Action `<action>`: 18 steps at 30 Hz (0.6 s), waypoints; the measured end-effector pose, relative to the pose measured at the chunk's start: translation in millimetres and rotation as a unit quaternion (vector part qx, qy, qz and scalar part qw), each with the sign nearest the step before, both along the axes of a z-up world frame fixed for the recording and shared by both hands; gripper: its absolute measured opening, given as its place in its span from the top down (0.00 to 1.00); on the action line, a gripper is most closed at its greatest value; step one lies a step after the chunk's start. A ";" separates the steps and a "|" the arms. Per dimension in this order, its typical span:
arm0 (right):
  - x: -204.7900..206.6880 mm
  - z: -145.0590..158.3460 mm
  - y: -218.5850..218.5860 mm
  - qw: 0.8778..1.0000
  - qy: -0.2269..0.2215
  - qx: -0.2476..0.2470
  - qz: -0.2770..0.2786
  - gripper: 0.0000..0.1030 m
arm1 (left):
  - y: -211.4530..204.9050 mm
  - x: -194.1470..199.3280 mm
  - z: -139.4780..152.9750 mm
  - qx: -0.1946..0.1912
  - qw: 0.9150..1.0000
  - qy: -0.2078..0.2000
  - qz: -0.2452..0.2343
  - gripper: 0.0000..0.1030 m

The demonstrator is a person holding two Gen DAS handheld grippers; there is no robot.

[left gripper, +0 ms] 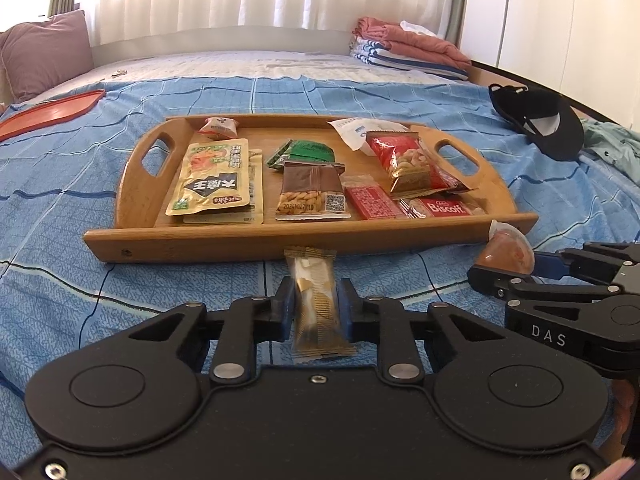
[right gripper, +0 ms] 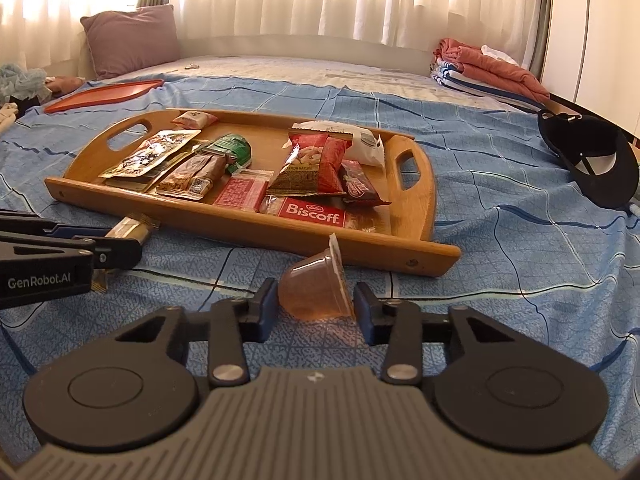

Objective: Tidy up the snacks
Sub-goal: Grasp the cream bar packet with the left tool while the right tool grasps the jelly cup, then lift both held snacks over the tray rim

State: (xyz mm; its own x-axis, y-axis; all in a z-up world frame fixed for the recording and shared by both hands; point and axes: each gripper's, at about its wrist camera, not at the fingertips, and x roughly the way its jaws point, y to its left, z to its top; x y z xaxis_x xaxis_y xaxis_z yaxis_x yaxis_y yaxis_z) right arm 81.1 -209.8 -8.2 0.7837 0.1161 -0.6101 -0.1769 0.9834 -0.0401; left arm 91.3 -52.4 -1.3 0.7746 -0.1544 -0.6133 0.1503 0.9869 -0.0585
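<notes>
While the gold wafer packet [left gripper: 316,300] lies on the blue bedspread [left gripper: 60,208] just before the wooden tray [left gripper: 280,236], the left gripper [left gripper: 316,300] clamps it between both pads. The right gripper [right gripper: 316,304] brackets a jelly cup [right gripper: 314,290] tipped on its side; whether the pads press it cannot be determined. The tray holds assorted snack packets, including a Biscoff pack [right gripper: 314,213].

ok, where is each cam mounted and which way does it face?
Left wrist: on the left gripper, facing forward and down over the bed at the wooden tray; its fingers clamp a gold snack bar; the right gripper shows at right.
Right wrist: on the right gripper, same heading; a jelly cup sits between its fingers; the left gripper shows at left.
Shared: tray, Biscoff pack, black cap.
</notes>
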 end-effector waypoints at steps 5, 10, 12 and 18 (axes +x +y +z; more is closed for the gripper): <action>-1.6 2.5 -0.7 1.000 0.000 0.005 -0.004 0.57 | -1.9 -5.9 6.4 0.007 1.000 -0.016 -0.006 0.79; -7.4 9.5 -1.1 1.000 -0.009 0.008 -0.005 0.57 | -0.8 -8.2 16.7 0.003 1.000 -0.025 -0.009 0.80; -9.5 14.6 -2.2 1.000 -0.014 0.013 -0.005 0.61 | 0.0 -8.4 21.2 0.002 1.000 -0.030 -0.009 0.80; -12.9 26.4 -1.2 1.000 -0.027 0.014 -0.004 0.62 | 3.6 -8.4 32.5 -0.001 0.999 -0.041 -0.005 0.80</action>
State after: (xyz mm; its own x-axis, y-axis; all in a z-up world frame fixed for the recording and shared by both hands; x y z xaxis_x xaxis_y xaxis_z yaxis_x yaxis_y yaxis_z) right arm 68.3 -211.0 18.2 0.8159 0.1251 -0.5644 -0.1668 0.9857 -0.0226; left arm 83.0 -48.8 31.2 0.8203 -0.1646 -0.5478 0.1652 0.9851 -0.0486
